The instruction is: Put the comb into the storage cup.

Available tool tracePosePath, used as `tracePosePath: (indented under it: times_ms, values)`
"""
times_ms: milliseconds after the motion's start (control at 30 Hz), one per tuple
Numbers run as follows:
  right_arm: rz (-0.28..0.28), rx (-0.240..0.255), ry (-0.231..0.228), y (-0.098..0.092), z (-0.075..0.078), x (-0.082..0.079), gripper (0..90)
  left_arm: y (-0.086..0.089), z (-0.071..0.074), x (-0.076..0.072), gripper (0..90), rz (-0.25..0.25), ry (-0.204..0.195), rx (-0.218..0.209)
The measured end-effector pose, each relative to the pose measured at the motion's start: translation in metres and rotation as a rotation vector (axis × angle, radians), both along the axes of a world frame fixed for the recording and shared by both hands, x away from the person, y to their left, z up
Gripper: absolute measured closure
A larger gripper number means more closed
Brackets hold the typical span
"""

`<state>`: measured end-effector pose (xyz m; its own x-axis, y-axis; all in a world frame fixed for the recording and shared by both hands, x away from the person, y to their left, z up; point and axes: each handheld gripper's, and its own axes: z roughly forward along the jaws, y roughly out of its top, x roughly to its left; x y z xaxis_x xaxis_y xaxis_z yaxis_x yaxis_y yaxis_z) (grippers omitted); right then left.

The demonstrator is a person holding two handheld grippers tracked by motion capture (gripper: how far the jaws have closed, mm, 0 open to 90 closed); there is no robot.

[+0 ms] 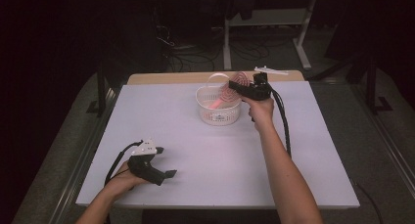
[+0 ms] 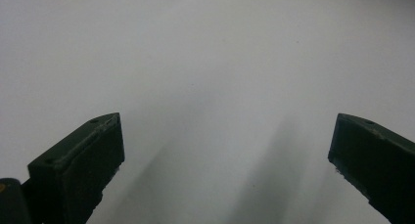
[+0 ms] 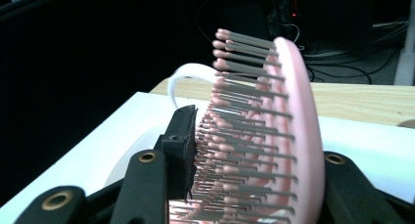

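My right gripper (image 1: 241,85) has the pink hairbrush (image 3: 274,136) head between its jaws, bristles against one pad, back against the other, handle dipping into the white basket (image 1: 219,111): looks like I'm dropping it in. My left gripper (image 1: 169,174) rests apart on the table (image 1: 220,170), jaws wide, holding nothing.

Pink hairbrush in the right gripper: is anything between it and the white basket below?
Nothing visible. The pink hairbrush sits between the right gripper jaws, its handle already down inside the white basket, which looks otherwise empty.
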<state>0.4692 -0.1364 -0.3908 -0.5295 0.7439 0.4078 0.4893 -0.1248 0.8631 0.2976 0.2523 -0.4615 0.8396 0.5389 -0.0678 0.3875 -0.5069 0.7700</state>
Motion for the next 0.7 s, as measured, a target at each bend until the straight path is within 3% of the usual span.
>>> tracePosePath:
  times_ms: [300, 433, 533, 700]
  values:
    - [-0.011, -0.048, 0.004, -0.007, -0.003, -0.002, 49.4, 0.0, 0.0, 0.0, 0.0, -0.001, 0.0, 0.002]
    - [-0.006, -0.079, 0.011, -0.007, -0.004, -0.003, 39.3, 0.0, 0.0, 0.0, 0.0, 0.001, 0.002, 0.001]
    - [0.015, -0.074, 0.027, -0.01, -0.004, -0.005, 28.4, 0.0, 0.0, 0.0, 0.0, 0.001, 0.003, 0.004]
    - [0.018, -0.139, 0.022, -0.015, -0.001, -0.01, 19.9, 0.0, 0.0, 0.001, 0.0, 0.007, 0.002, 0.004]
